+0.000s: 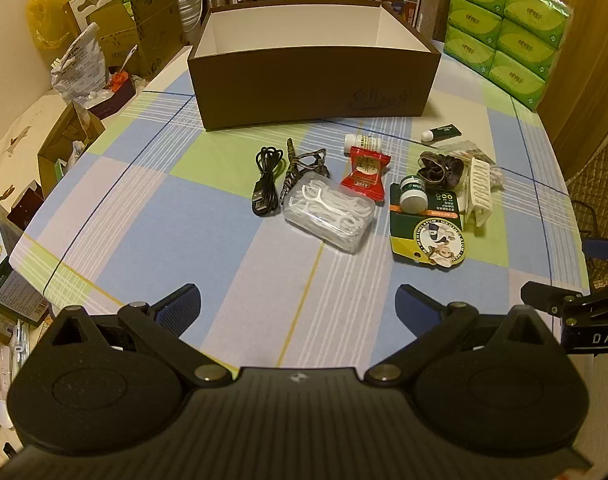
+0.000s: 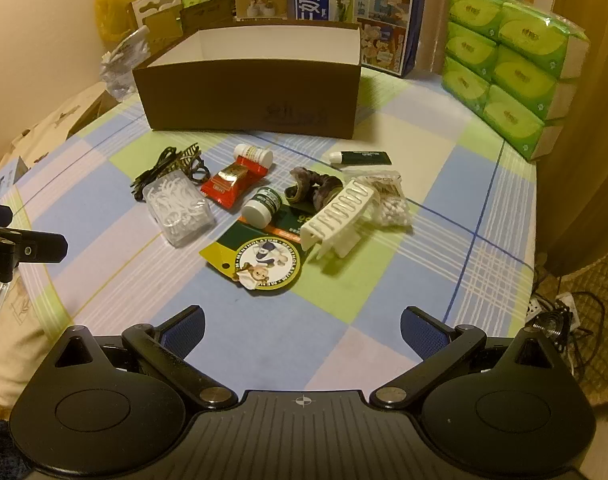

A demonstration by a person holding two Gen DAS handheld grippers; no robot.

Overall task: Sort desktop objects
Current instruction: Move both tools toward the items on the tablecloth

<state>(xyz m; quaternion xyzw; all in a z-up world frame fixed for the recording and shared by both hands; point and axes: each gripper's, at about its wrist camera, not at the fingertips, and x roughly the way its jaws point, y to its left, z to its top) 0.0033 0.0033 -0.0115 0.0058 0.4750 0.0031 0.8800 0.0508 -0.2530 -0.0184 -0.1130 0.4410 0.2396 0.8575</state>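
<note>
Both of my grippers, left gripper [image 1: 298,300] and right gripper [image 2: 302,322], hung over the near tablecloth [image 1: 176,240] with fingers spread wide, holding nothing. Beyond them lay the unsorted clutter: floss-pick case [image 1: 328,212], red sachet [image 1: 364,174], white hair claw [image 2: 337,216]. Farthest stood the empty brown box [image 1: 315,88]. I judged sorting not yet begun; the next move called for descending on one item.

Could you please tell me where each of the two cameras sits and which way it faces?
Left wrist: on the left hand-held gripper, angled down at the floss box; own open fingers show, the right one's tip at right.
Right wrist: on the right hand-held gripper, facing the hair clip; own open fingers show.
Shared: brown box, tablecloth.
</note>
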